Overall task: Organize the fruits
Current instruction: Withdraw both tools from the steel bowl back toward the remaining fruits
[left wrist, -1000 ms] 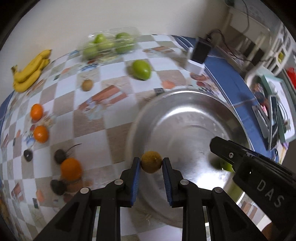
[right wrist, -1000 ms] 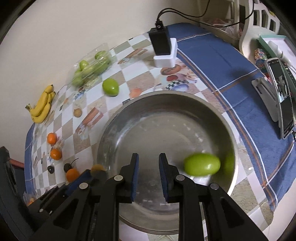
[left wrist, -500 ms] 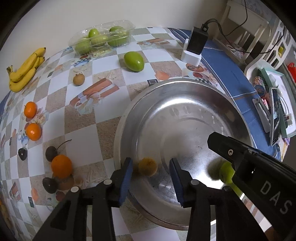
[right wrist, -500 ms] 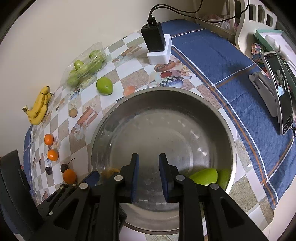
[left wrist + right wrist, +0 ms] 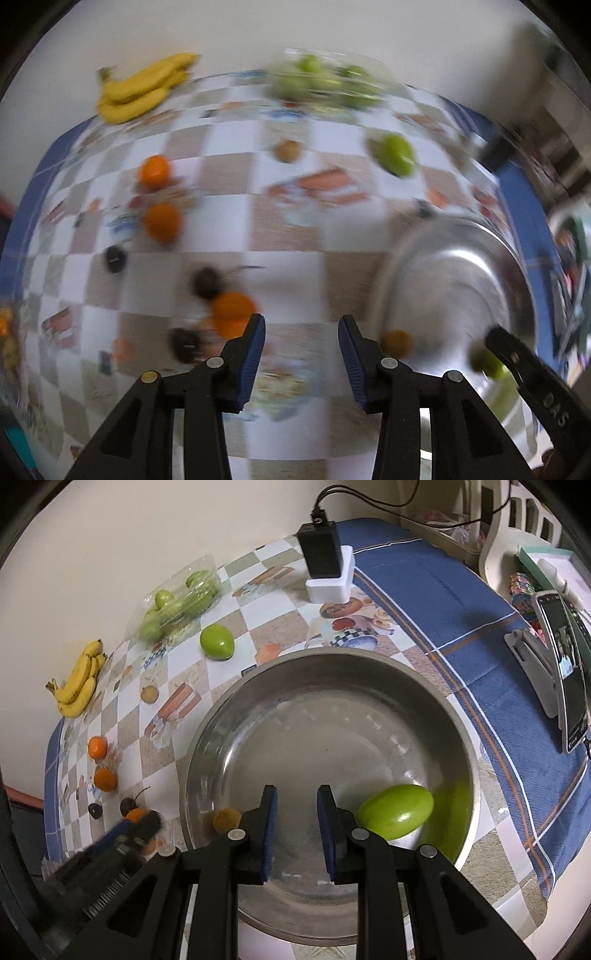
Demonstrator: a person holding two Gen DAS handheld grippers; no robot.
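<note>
Jaws of our left gripper (image 5: pixel 301 338) have just been opening and stand apart, empty, over the checkered tablecloth (image 5: pixel 288 251). Our right gripper (image 5: pixel 297 812) is at its narrowest, holding nothing, above the steel bowl (image 5: pixel 461 738). Inside the bowl we see a small brown fruit (image 5: pixel 226 820) and a green mango (image 5: pixel 397 811).

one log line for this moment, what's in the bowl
bowl: green mango, small brown fruit | left tongs: open, empty | right tongs: shut, empty
</note>
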